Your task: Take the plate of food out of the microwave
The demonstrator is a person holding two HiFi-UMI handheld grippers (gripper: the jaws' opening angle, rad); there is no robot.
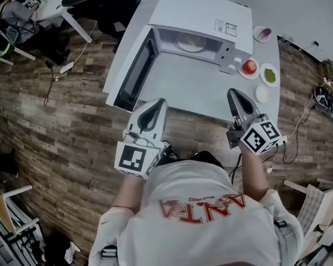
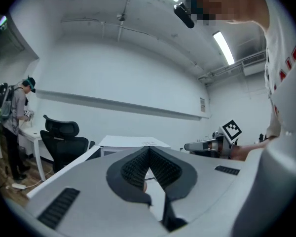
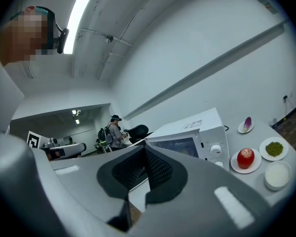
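Open microwave door left of cavity

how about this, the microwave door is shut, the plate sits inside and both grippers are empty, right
Not quite. The door is swung wide open, as the head view shows. The rest holds: the plate sits inside the microwave, and the left gripper and right gripper are both empty, jaws shut.
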